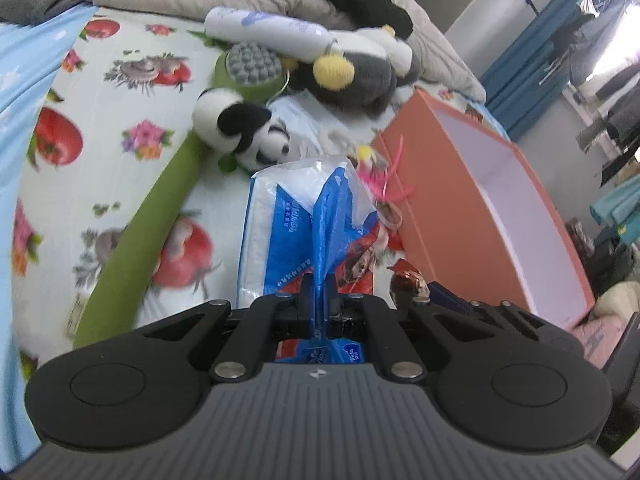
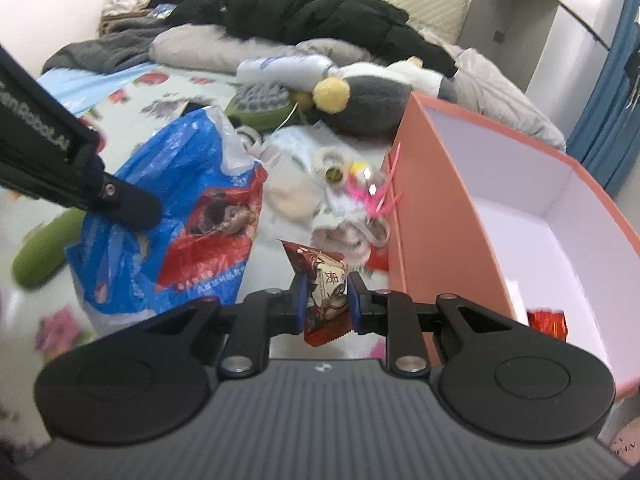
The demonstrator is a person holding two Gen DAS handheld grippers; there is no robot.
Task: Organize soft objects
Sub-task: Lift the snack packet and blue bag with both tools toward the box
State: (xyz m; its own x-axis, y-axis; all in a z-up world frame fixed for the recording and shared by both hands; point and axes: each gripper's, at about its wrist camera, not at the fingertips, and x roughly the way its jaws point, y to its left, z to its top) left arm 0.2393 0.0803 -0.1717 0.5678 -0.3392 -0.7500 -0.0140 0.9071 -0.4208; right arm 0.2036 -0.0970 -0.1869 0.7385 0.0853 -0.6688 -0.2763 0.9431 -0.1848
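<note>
Here the left gripper [image 1: 319, 286] is clenched on a fold of the blue bag [image 1: 304, 216] lying on the bed [image 1: 120, 92], and the right gripper [image 2: 325, 300] pinches a red packet [image 2: 322, 280] beside the orange box [image 2: 432, 208]. Both look light, crinkly and slippery, so a bunched fold or sealed edge probably holds best.

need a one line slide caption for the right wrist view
Right hand-held gripper clamps a red snack packet beside the open orange box, blue plastic bag to its left.
</note>
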